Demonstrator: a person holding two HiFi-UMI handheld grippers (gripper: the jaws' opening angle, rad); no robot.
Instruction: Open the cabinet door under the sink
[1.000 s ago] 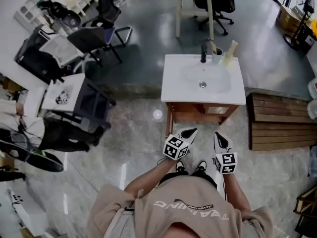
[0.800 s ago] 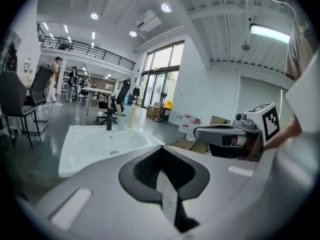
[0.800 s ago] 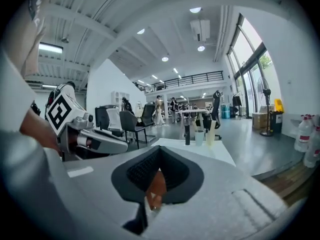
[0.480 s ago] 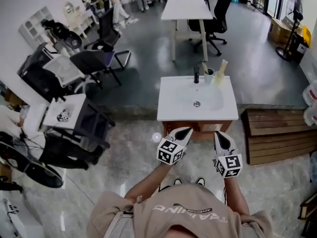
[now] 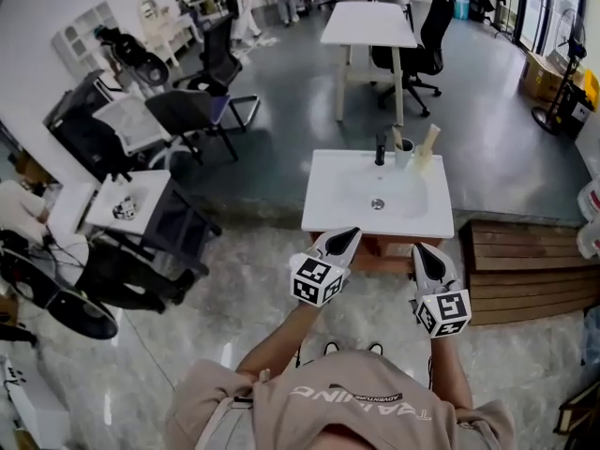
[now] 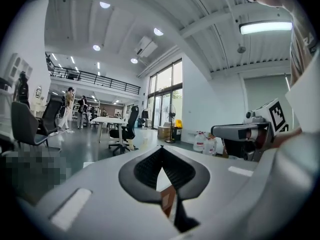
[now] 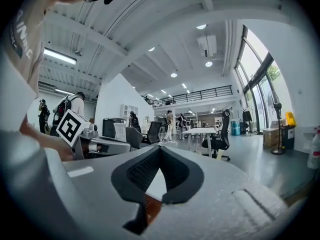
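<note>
Cabinet (image 5: 384, 248) of brown wood under the white sink (image 5: 375, 200)
Left claw (image 5: 347, 239) and right claw (image 5: 425, 253) hover just before its front, side by side; each claw is pinched together at the tips, gripping nothing.

Grey floor (image 5: 281, 92); white table (image 5: 368, 23); black office chairs (image 5: 192, 111).

Head view steeply down; 2 gripper views forward; all share table (image 5: 368, 22).
</note>
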